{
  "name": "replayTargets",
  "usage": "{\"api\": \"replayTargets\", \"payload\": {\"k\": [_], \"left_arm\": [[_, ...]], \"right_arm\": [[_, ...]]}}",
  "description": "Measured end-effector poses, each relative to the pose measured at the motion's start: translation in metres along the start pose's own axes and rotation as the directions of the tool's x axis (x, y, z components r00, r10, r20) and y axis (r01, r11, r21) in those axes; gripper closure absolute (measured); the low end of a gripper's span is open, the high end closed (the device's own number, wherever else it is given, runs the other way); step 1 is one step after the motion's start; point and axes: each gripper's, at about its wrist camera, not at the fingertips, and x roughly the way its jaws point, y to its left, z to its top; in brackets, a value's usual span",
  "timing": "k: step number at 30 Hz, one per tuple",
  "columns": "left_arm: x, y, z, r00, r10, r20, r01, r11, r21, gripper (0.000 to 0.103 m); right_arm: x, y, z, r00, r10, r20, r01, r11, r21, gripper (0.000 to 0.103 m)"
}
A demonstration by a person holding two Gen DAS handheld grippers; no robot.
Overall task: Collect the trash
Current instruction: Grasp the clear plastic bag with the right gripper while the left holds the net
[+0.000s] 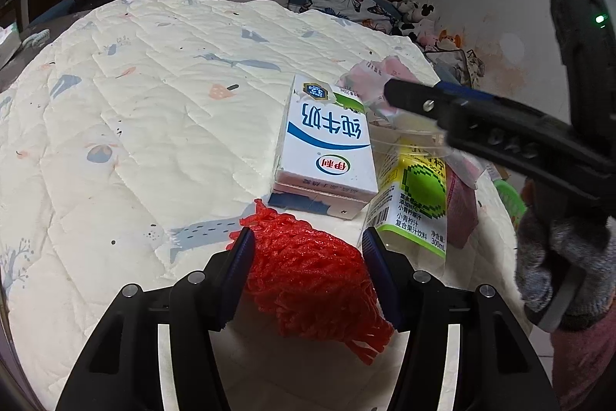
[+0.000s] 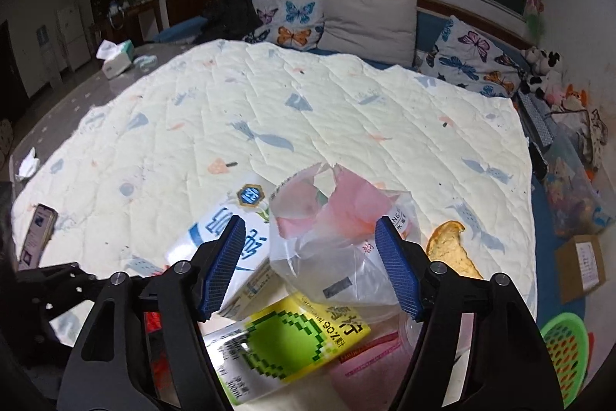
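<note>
Squeezing the red net [image 1: 312,280] in my left tool [image 1: 308,253], I am spreading my right tool [image 2: 310,257] unclenched around a plastic bag [image 2: 327,237]; milk carton [image 1: 327,145] lying at twelve o'clock.

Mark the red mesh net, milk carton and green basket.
red mesh net [image 1: 312,280], left wrist view, middle of the bunched netting between the jaws
milk carton [image 1: 327,137], left wrist view, top printed face
green basket [image 2: 566,353], right wrist view, perforated inner wall

Left gripper [image 1: 308,260] pads pinched in, angled downward; right gripper [image 2: 310,257] jaws spread apart, its gloved hand [image 1: 558,276] behind
</note>
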Motion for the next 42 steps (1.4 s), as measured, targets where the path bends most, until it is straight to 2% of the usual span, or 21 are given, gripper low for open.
{"api": "replayTargets", "payload": {"k": [3, 6, 15, 18, 22, 25, 29, 31, 33, 34, 36, 40, 42], "left_arm": [[0.0, 0.001, 0.001, 1.0, -0.009, -0.003, 0.009, 1.0, -0.004, 0.047], [0.002, 0.002, 0.003, 1.0, -0.015, -0.011, 0.015, 1.0, -0.01, 0.044], [0.01, 0.003, 0.004, 0.999, -0.023, -0.029, 0.023, 0.999, -0.032, 0.043], [0.009, 0.005, 0.004, 0.999, -0.038, -0.028, 0.037, 0.998, -0.041, 0.05], [0.008, 0.004, 0.005, 0.999, -0.042, -0.022, 0.041, 0.998, -0.041, 0.056], [0.006, 0.004, 0.004, 0.999, -0.041, -0.019, 0.04, 0.998, -0.038, 0.059], [0.003, 0.003, 0.004, 0.999, -0.037, -0.015, 0.037, 0.999, -0.028, 0.061], [0.003, 0.003, 0.004, 0.999, -0.034, -0.015, 0.034, 0.999, -0.026, 0.061], [0.002, 0.003, 0.004, 0.999, -0.034, -0.012, 0.034, 0.999, -0.025, 0.061], [0.002, 0.003, 0.004, 0.999, -0.034, -0.01, 0.034, 0.999, -0.022, 0.061], [0.003, 0.004, 0.005, 0.999, -0.032, -0.013, 0.032, 0.999, -0.023, 0.061], [0.004, 0.006, 0.005, 0.999, -0.038, -0.013, 0.038, 0.999, -0.026, 0.061], [0.004, 0.007, 0.005, 0.999, -0.038, -0.012, 0.038, 0.999, -0.025, 0.061]], "right_arm": [[0.007, -0.001, -0.001, 1.0, -0.025, -0.014, 0.025, 1.0, -0.006, 0.043], [0.009, -0.005, -0.004, 0.999, -0.024, -0.022, 0.025, 1.0, 0.004, 0.047], [-0.008, -0.011, -0.01, 1.0, -0.01, 0.029, 0.01, 1.0, 0.015, 0.062], [-0.016, -0.013, -0.011, 0.999, 0.003, 0.054, -0.005, 1.0, 0.028, 0.068], [-0.028, -0.015, -0.011, 0.997, 0.023, 0.078, -0.027, 0.999, 0.042, 0.071], [-0.031, -0.013, -0.014, 0.996, 0.029, 0.081, -0.033, 0.999, 0.043, 0.075], [-0.032, -0.011, -0.02, 0.997, 0.031, 0.076, -0.034, 0.999, 0.042, 0.076], [-0.032, -0.011, -0.021, 0.997, 0.034, 0.073, -0.037, 0.998, 0.042, 0.075], [-0.033, -0.011, -0.022, 0.996, 0.034, 0.082, -0.037, 0.998, 0.041, 0.07], [-0.034, -0.011, -0.022, 0.996, 0.034, 0.082, -0.037, 0.999, 0.035, 0.066], [-0.032, -0.011, -0.022, 0.997, 0.019, 0.081, -0.021, 0.999, 0.034, 0.049], [-0.028, -0.014, -0.022, 0.996, 0.007, 0.085, -0.012, 0.999, 0.051, 0.042], [-0.026, -0.017, -0.021, 0.996, 0.004, 0.086, -0.01, 0.998, 0.065, 0.031]]}}
